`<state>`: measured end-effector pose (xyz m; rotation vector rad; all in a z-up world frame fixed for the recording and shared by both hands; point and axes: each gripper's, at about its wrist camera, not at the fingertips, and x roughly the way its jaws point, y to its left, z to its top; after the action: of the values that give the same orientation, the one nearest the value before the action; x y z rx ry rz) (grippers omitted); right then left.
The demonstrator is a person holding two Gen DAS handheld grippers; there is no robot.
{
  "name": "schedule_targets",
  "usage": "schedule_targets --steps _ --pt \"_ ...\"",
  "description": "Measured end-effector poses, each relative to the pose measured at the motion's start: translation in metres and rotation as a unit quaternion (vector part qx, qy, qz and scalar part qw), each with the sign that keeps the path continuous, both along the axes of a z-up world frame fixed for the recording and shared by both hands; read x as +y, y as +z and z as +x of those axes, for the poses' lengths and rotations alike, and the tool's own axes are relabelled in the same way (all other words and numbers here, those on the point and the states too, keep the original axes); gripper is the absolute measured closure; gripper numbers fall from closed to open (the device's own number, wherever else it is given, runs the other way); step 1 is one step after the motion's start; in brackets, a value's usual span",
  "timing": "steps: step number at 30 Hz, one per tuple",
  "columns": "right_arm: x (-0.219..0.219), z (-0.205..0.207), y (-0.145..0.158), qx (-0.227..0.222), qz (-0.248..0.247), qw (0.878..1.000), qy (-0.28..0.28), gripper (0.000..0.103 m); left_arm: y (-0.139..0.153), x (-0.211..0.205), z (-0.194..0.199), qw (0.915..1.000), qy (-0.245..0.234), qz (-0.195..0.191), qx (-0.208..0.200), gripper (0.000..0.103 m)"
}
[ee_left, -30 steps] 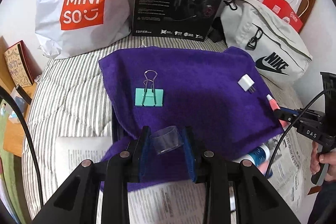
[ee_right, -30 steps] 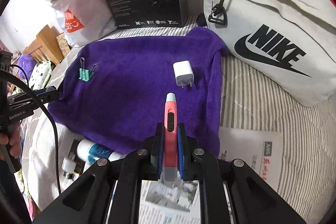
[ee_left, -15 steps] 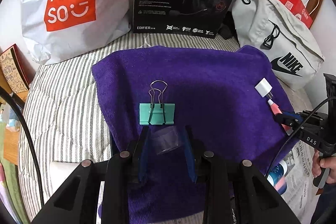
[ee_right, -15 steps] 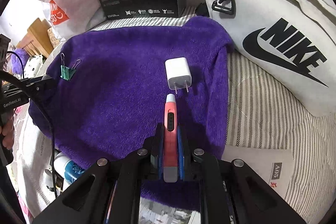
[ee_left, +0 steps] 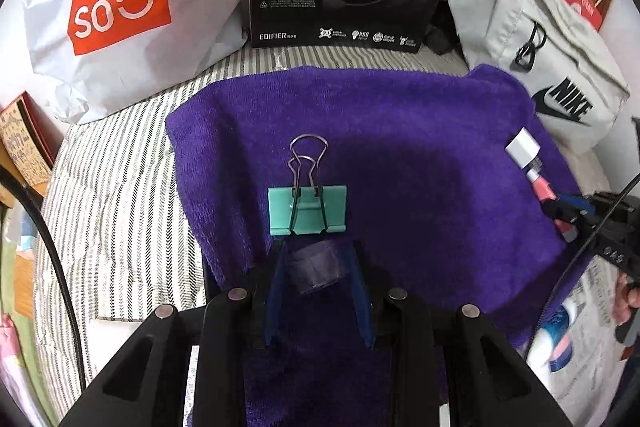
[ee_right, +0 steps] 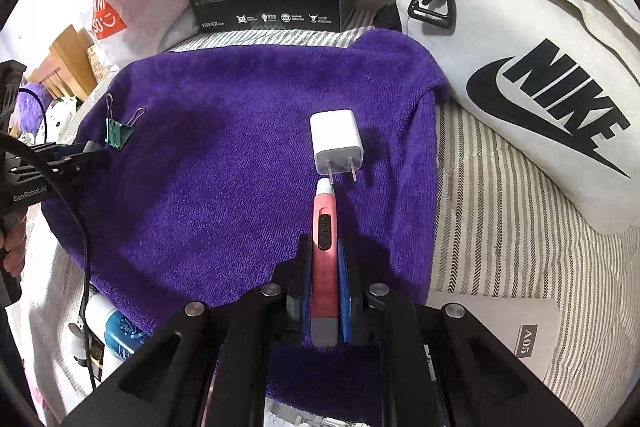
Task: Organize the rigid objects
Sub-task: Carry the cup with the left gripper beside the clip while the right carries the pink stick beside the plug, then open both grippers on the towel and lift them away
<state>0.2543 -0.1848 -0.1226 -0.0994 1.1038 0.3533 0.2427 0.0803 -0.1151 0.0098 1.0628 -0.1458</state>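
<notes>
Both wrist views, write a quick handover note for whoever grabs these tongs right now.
Left tongs: shut on the clear plastic cup, low over the purple towel, just short of the teal binder clip.
Right tongs: shut on the pink pen-like gadget, its tip at the prongs of the white charger plug; I cannot tell if they touch.
Done: the clip and the plug lie on the towel.
Left: set down the cup and the gadget, probably next to those two. A blue-and-white bottle lies off the towel's near edge on newspaper.
</notes>
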Motion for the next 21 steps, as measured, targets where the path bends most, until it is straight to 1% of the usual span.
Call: schedule_targets --steps 8,12,14,15,17,19,21 --pt "0.0 -0.003 0.001 -0.003 0.0 1.0 0.008 0.089 -0.001 -0.007 -0.002 0.9993 -0.012 0.033 -0.009 0.073" --pt "0.0 -0.004 0.003 0.002 0.008 1.0 0.015 0.08 0.0 -0.007 -0.006 0.9992 -0.012 0.036 -0.008 0.071" --pt "0.0 -0.005 0.006 0.0 0.004 1.0 0.015 0.073 -0.001 -0.008 -0.008 0.999 -0.011 0.042 -0.007 0.063" --pt "0.0 -0.007 0.008 -0.004 0.002 1.0 0.015 0.064 -0.001 -0.009 -0.009 0.9989 -0.009 0.045 -0.006 0.06" --pt "-0.002 -0.01 0.014 -0.009 0.006 1.0 0.015 0.059 -0.001 -0.01 -0.012 0.9989 -0.012 0.045 0.0 0.052" --pt "-0.003 -0.013 0.019 -0.014 0.008 1.0 0.01 0.053 -0.001 -0.013 -0.014 0.999 -0.017 0.041 0.007 0.046" --pt "-0.005 -0.017 0.024 -0.02 0.003 1.0 0.005 0.051 0.0 -0.017 -0.018 0.9986 -0.017 0.05 0.008 0.045"
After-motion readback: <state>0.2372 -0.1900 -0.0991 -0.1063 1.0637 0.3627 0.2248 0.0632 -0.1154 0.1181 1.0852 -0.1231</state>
